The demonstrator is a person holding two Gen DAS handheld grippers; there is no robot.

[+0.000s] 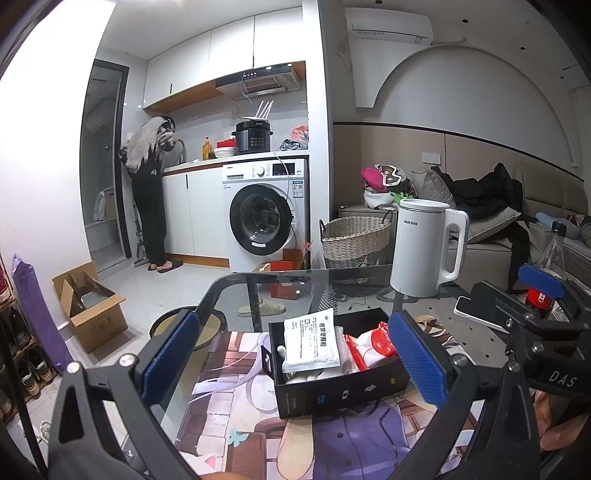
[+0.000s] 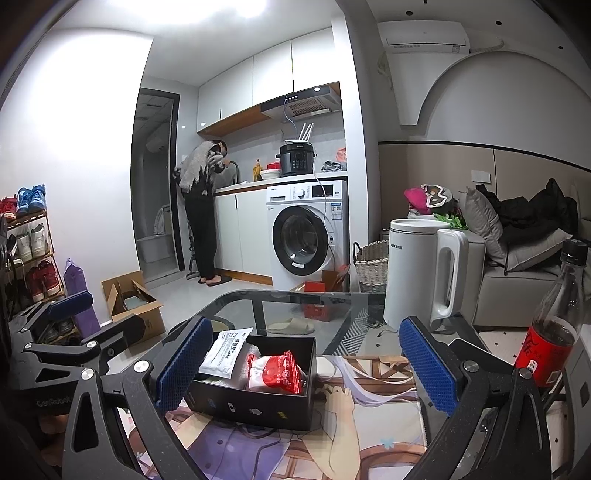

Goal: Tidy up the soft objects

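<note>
Packets [image 1: 312, 341] in black box [image 1: 340, 397]

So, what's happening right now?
Both tongs, left and right, open, empty. Soft packets sit in black box. Kettle behind, clear.

Setting: I see a small one-room flat, kitchen and living area sharing one space.
Far left: washing machine [image 1: 265, 221] under a counter, pressure cooker [image 1: 253, 136] on top, range hood [image 1: 258, 84] above; a person [image 1: 149, 192] stands at the sink.
Far right: sofa [image 2: 517, 273] piled with clothes, laundry basket [image 1: 354, 236], wall air conditioner [image 1: 391, 29].
Near left: shoe rack [image 2: 26, 247], cardboard box [image 1: 92, 306].
Near: glass table [image 1: 295, 291] with kettle [image 1: 424, 247].
</note>
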